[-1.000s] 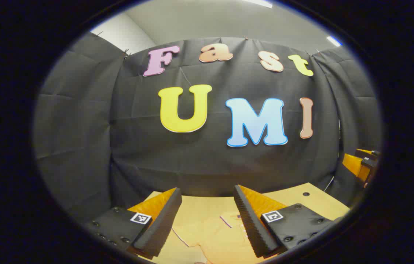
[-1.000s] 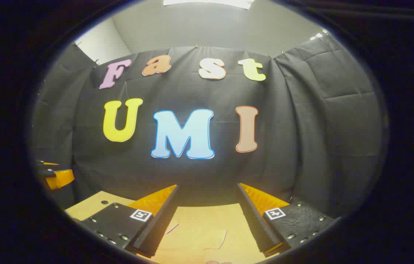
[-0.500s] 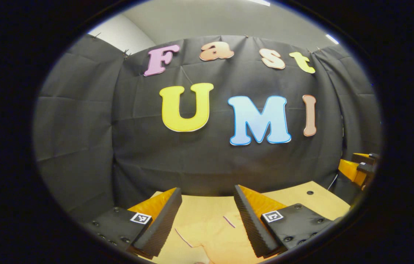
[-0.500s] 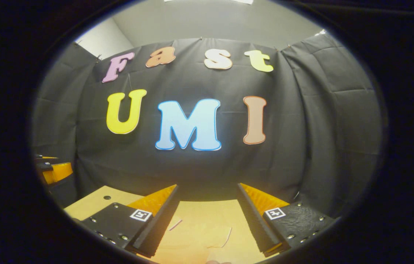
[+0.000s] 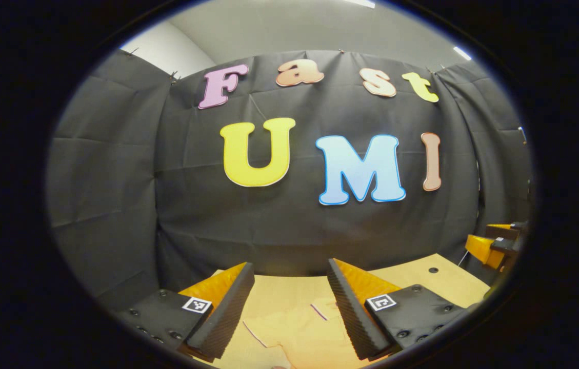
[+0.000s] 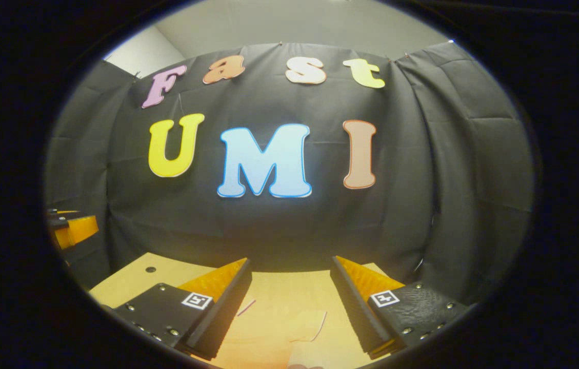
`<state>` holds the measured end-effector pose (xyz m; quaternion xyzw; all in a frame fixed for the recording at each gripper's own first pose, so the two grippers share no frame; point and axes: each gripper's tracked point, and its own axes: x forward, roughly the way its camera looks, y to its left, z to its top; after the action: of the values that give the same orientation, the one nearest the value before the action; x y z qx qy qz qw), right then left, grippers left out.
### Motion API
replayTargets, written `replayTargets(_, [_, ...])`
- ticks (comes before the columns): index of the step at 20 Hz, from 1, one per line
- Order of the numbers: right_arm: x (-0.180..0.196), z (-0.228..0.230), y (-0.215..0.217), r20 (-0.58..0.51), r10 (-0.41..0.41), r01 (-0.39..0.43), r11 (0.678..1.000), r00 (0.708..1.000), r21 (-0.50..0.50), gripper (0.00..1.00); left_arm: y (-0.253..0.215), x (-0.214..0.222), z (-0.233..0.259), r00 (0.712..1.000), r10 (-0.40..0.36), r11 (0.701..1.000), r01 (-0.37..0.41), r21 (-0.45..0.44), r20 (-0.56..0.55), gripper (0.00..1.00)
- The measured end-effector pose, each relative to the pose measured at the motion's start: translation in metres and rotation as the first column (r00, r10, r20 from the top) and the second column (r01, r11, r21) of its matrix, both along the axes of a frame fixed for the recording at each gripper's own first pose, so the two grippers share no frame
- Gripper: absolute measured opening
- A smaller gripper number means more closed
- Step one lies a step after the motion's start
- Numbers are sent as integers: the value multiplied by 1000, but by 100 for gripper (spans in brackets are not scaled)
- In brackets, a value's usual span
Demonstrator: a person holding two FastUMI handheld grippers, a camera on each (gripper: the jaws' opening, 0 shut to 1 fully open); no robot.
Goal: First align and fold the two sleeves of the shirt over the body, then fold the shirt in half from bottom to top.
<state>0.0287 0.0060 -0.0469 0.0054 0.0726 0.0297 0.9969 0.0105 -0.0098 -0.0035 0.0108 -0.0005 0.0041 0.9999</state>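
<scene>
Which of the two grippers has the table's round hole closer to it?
The left gripper; the hole sits on its side of the table, away from the right gripper.

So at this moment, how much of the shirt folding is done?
Nothing looks folded yet as far as these views show. The shirt lies on the table, partly seen between the fingers. In hand: the left gripper and the right gripper are both open above it, gripping nothing. Left: both sleeve folds, then the bottom-to-top fold.
</scene>
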Motion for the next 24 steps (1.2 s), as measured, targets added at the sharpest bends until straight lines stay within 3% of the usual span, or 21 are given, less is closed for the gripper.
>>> replayTargets(13, [70, -108, -21, -222, -17, 19, 1000, 975, 9, 97, -5, -3, 5, 1000, 1, 1000, -1, 31, 9, 94])
replayTargets(24, [123, -228, -28, -441, -25, 7, 999, 897, -43, 97, 10, -9, -1, 998, 59, 997, -59, 40, -18, 94])
